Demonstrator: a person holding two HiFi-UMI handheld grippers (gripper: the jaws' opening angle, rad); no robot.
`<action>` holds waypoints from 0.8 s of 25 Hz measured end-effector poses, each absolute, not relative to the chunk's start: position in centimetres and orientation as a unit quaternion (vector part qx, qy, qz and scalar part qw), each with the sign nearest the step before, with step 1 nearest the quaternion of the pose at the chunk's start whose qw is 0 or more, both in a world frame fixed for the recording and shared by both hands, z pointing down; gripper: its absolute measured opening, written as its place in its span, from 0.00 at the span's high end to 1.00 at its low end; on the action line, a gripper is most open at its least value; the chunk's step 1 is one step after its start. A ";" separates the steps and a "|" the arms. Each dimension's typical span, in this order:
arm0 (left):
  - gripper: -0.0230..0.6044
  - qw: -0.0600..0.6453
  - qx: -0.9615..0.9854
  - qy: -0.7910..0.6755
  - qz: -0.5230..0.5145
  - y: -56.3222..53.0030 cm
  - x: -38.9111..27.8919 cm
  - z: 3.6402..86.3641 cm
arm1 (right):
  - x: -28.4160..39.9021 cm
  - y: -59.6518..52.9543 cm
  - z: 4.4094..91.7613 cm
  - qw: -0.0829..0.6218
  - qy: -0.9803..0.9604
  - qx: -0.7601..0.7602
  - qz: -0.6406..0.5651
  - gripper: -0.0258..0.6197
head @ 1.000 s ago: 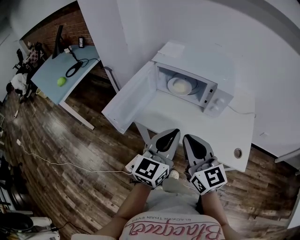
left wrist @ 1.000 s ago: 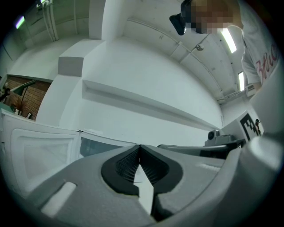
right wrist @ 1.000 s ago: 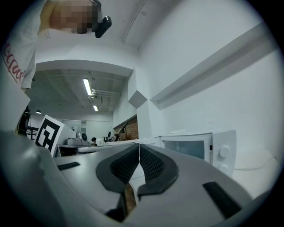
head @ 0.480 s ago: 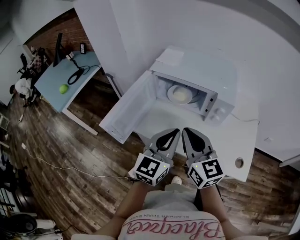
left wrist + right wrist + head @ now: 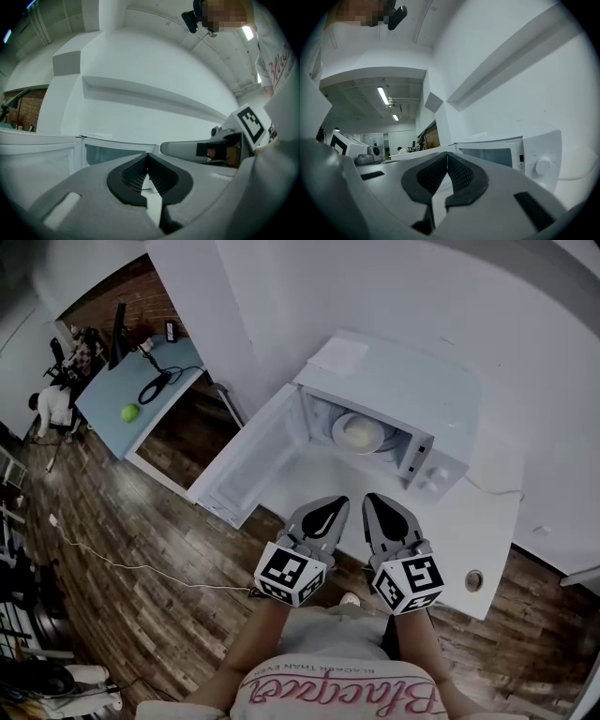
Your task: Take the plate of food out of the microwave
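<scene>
My left claw (image 5: 337, 505) and right claw (image 5: 372, 501), both pinched shut and empty, hang side by side at the near edge of the white table (image 5: 480, 521), the round white plate of food (image 5: 359, 433) far ahead inside the open white microwave (image 5: 398, 381).

Head view: steeply down from above. 2 gripper views: level, low, near, facing microwave (image 5: 403, 381), shared by all 3.

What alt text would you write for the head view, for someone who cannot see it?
Seen from above, a white microwave stands on a white table with its door swung open and a plate of food inside. In front of it a person holds the left claw and right claw, both shut and empty, side by side.
</scene>
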State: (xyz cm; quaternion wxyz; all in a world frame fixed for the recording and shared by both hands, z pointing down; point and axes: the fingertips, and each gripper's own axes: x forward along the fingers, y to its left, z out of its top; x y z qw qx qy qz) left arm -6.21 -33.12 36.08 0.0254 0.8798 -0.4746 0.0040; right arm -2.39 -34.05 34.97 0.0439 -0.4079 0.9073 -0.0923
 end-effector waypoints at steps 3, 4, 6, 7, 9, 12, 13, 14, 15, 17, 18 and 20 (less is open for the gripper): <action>0.96 0.017 0.864 -0.503 0.010 -34.1 -7.3 36.1 | -1.8 -34.7 35.0 0.062 0.907 -0.403 -0.103 0.94; 0.96 0.017 0.861 -0.508 0.006 -34.4 -7.5 35.9 | -1.8 -34.8 35.1 0.065 0.908 -0.400 -0.107 0.94; 0.96 0.021 0.856 -0.517 -0.007 -34.7 -8.0 35.6 | -1.9 -34.9 35.2 0.064 0.910 -0.395 -0.108 0.94; 0.96 0.023 0.854 -0.520 -0.012 -34.9 -8.1 35.5 | -2.0 -34.9 35.3 0.062 0.911 -0.393 -0.104 0.94; 0.96 0.022 0.853 -0.521 -0.014 -35.4 -8.1 35.5 | -2.0 -35.1 35.3 0.057 0.912 -0.393 -0.099 0.94; 0.96 0.018 0.856 -0.517 -0.005 -35.7 -7.6 35.8 | -1.9 -35.6 35.6 0.056 0.911 -0.395 -0.104 0.94; 0.96 0.016 0.856 -0.517 0.002 -35.8 -7.5 36.0 | -2.0 -35.7 35.7 0.057 0.911 -0.394 -0.108 0.94; 0.96 0.014 0.856 -0.516 0.008 -35.8 -7.4 36.3 | -2.1 -35.8 35.8 0.058 0.911 -0.393 -0.112 0.94; 0.96 0.015 0.857 -0.515 0.011 -36.0 -7.4 36.6 | -2.2 -35.9 35.9 0.058 0.911 -0.393 -0.114 0.94; 0.96 0.022 0.858 -0.512 0.008 -36.3 -7.3 36.9 | -2.3 -36.2 36.1 0.056 0.910 -0.394 -0.117 0.94; 0.96 0.025 0.859 -0.511 0.007 -36.5 -7.4 37.0 | -2.4 -36.3 36.2 0.054 0.910 -0.394 -0.118 0.94; 0.96 0.023 0.863 -0.504 0.010 -36.8 -7.5 37.2 | -2.7 -36.7 36.5 0.051 0.909 -0.394 -0.125 0.94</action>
